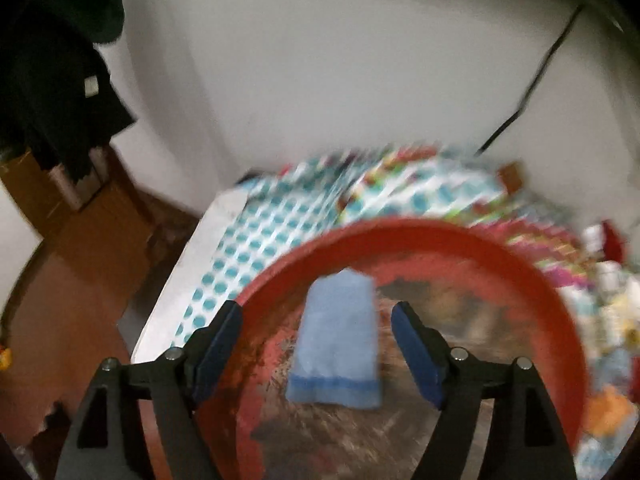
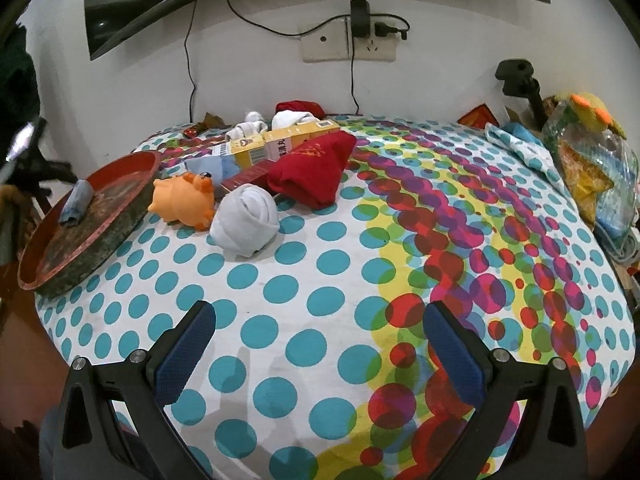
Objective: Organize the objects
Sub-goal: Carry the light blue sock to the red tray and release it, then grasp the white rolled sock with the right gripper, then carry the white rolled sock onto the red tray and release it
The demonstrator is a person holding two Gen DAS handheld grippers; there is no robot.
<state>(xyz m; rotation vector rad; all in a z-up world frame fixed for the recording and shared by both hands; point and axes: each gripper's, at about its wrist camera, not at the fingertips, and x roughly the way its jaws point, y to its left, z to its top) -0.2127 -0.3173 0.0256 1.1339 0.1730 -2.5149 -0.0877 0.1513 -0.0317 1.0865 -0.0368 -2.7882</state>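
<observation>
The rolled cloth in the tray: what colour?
Light blue, clearest in the left wrist view.

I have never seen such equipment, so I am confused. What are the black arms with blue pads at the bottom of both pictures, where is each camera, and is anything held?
No robot here: a person holds one two-finger tool in each hand, and each tool carries a camera looking along its jaws. One picture is from the left gripper, the other from the right gripper.

The left jaws stand open over a red tray, with a blue cloth between them but not pinched. The right jaws are open and empty above the dotted sheet.

On the sheet lie an orange toy, a white sock ball, a red cloth and a yellow box.
</observation>
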